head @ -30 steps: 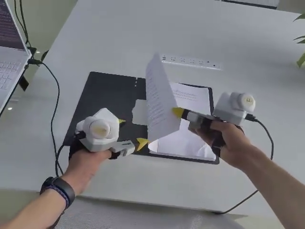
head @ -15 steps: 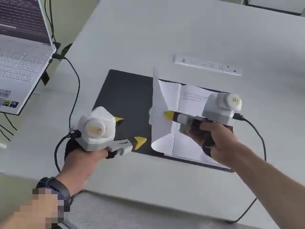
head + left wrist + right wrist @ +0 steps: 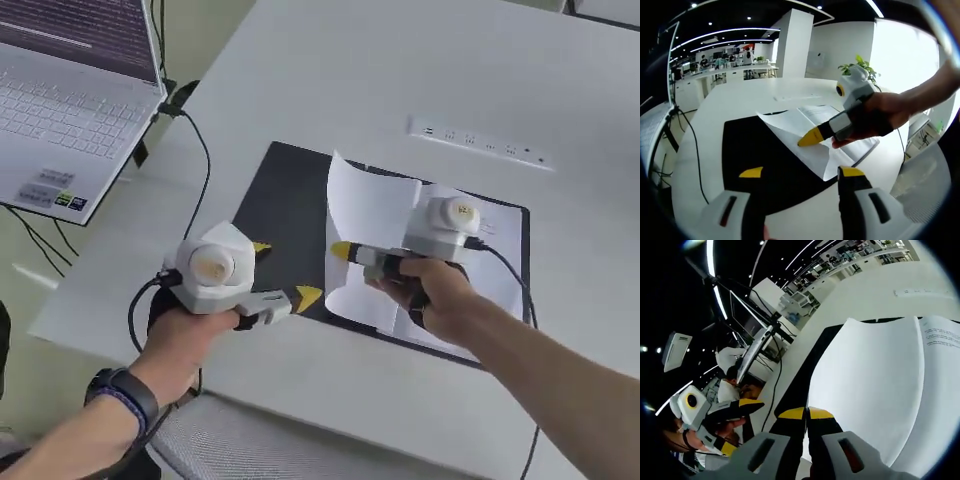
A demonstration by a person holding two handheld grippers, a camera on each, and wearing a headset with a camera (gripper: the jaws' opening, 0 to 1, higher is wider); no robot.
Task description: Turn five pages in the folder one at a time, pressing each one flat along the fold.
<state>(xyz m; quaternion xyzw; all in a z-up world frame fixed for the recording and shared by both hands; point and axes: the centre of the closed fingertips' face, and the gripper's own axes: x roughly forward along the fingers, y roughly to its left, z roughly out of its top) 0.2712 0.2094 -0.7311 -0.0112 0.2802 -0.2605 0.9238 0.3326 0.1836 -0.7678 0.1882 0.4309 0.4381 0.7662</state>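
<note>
While the right gripper [image 3: 341,250] clamps the lifted page [image 3: 372,205] by its left edge, the sheet curls above the black folder [image 3: 285,195]. Over the folder's near-left cover the left gripper [image 3: 285,272] hovers, jaws apart.

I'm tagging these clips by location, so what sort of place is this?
Probably an open-plan office: an open laptop beside the white table, a power strip past the folder, and rows of desks under ceiling spotlights.
</note>
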